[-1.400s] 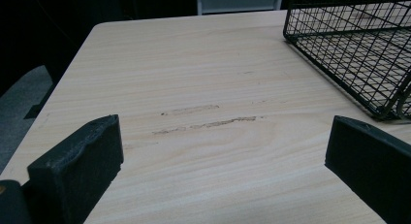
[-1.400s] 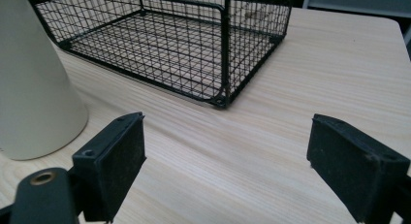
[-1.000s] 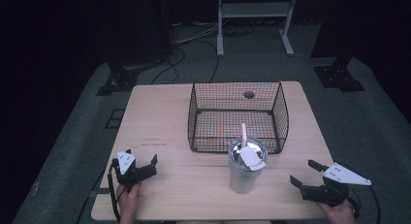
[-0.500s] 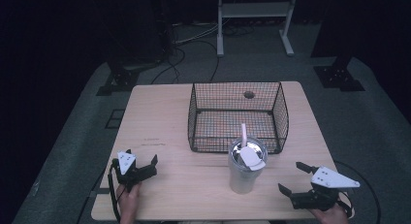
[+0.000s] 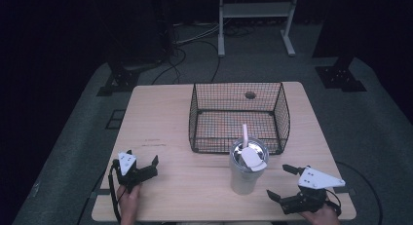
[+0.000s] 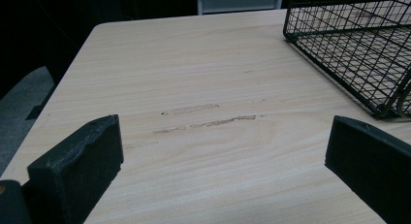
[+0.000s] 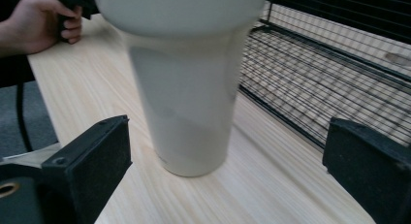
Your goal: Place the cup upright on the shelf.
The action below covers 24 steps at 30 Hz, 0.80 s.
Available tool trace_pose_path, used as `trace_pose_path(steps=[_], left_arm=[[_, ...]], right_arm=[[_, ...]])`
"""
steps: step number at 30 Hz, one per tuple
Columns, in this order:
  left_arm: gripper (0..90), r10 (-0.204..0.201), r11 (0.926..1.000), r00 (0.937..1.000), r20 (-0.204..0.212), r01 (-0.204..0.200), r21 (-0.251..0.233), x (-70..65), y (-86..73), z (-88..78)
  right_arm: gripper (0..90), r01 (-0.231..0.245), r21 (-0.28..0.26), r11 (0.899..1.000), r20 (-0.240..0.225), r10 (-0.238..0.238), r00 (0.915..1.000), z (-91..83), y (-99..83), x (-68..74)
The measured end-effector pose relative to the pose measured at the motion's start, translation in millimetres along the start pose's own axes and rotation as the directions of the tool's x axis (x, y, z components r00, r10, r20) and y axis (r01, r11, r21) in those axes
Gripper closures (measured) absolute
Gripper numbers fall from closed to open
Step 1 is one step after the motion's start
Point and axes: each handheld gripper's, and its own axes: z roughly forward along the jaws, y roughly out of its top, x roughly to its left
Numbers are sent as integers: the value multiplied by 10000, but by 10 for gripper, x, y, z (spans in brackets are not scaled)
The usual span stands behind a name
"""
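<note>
A pale tumbler (image 5: pixel 247 172) with a lid and a white straw stands upright on the wooden table (image 5: pixel 160 118), just in front of a black wire basket (image 5: pixel 238 113). My right gripper (image 5: pixel 278 181) is open near the table's front right, its jaws pointing left at the tumbler from a short gap away. In the right gripper view the tumbler (image 7: pixel 189 93) stands close ahead between the wide-spread jaws, untouched. My left gripper (image 5: pixel 142 157) rests open at the front left, holding nothing. In the left gripper view its jaws frame bare table, with the basket's corner (image 6: pixel 358 49) at the upper right.
A small dark round spot (image 5: pixel 250 95) shows at the basket's far side. The other hand (image 7: pixel 41 23) shows far left in the right gripper view. Scuff marks (image 6: pixel 208 122) lie on the wood ahead of the left gripper. Stands and cables sit on the dark floor behind.
My right gripper has moved left along the front edge toward the tumbler and turned its jaws toward it. The left gripper and the tumbler have stayed put.
</note>
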Motion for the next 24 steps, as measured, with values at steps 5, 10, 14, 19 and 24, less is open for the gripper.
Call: trace_pose_path(steps=[5,10,14,19,24], left_arm=[[0,-12,10000,10000,15,12,3,2,1,1],[0,5,10000,10000,7,-5,-15,0,-2,-3],[0,27,10000,10000,23,-26,-19,-1,-2,-5],[0,19,10000,10000,-5,-19,-9,-4,-2,-4],[0,35,10000,10000,-24,-35,-8,-5,-2,-5]], right_arm=[[27,176,55,9998,-346,-174,9992,100,28,57],[27,234,93,9997,-597,-228,9980,181,66,93],[27,262,111,9996,-712,-253,9971,254,105,99],[26,237,72,9997,-827,-230,9963,323,135,94],[25,233,-28,9997,-983,-234,9949,386,146,87]])
